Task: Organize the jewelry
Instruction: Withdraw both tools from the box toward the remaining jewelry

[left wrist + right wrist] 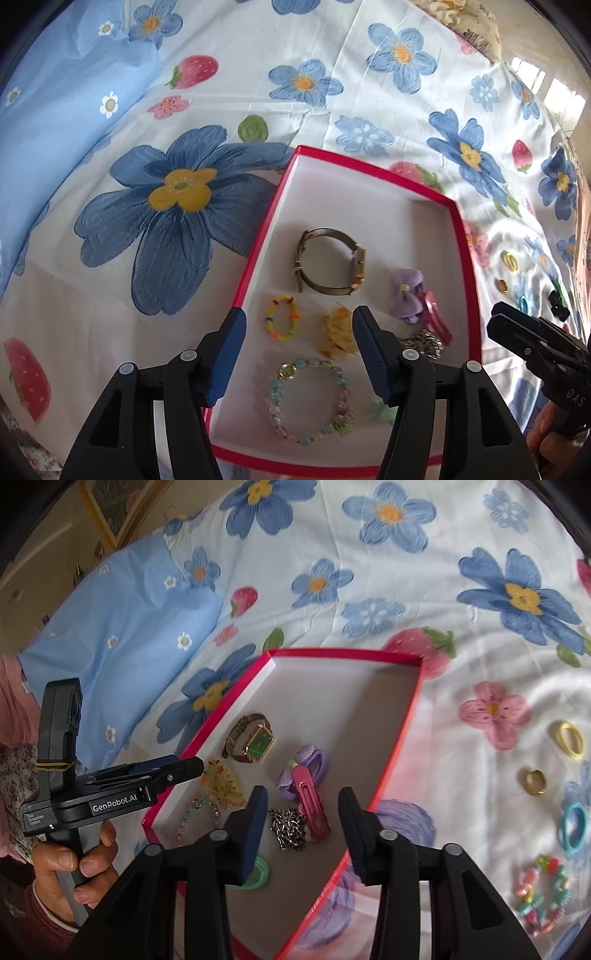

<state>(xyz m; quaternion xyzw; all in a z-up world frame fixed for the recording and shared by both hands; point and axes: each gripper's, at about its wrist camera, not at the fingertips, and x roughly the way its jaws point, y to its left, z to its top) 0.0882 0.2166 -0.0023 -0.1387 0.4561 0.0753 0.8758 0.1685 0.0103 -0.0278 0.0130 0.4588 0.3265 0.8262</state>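
Note:
A red box [466,258] [400,746] with a white floor lies on the flowered sheet. In it are a gold watch [332,262] [253,744], a yellow band [282,317], an amber hair claw [338,332] [223,786], a pale bead bracelet [310,398], a purple bow [306,766], a pink hair clip [312,801], a silver chain [288,829] and a green hair tie [258,877]. My left gripper [300,317] hangs open above the claw, touching nothing. My right gripper [303,794] is open over the clip and chain, gripping neither.
On the sheet right of the box lie a yellow hair tie [567,738], a gold ring [535,781], a blue hair tie [572,827] and a colourful bead bracelet [545,893]. A light blue pillow [122,635] sits at the far left.

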